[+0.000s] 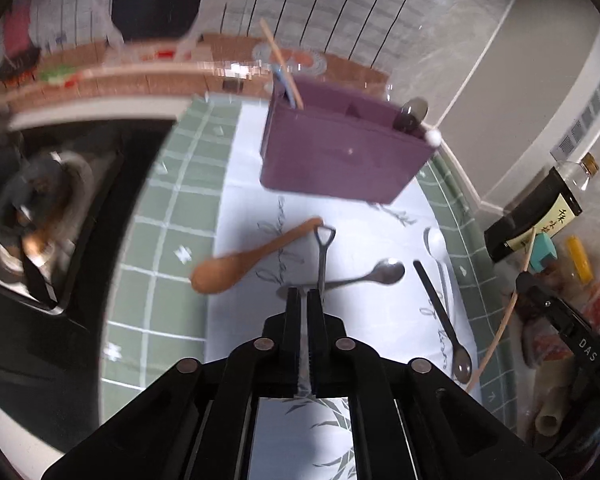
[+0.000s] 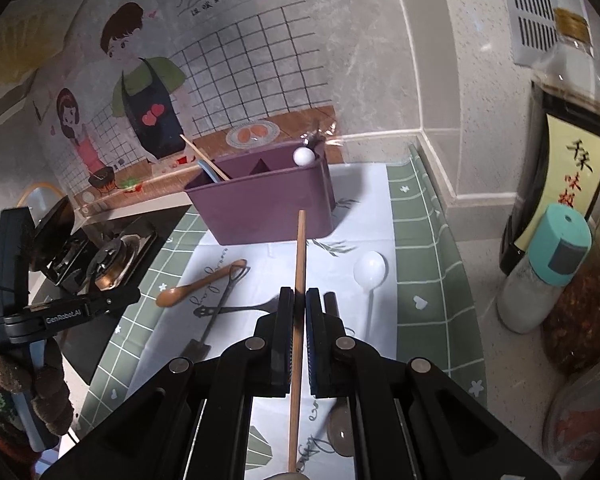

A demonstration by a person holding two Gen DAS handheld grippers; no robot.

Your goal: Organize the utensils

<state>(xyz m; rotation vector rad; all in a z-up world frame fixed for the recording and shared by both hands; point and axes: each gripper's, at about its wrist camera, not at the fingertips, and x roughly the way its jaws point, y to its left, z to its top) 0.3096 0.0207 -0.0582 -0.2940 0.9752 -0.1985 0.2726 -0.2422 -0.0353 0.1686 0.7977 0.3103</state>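
The left gripper [image 1: 305, 294] points forward, jaws nearly touching. The right gripper [image 2: 299, 300] has its jaws clamped together
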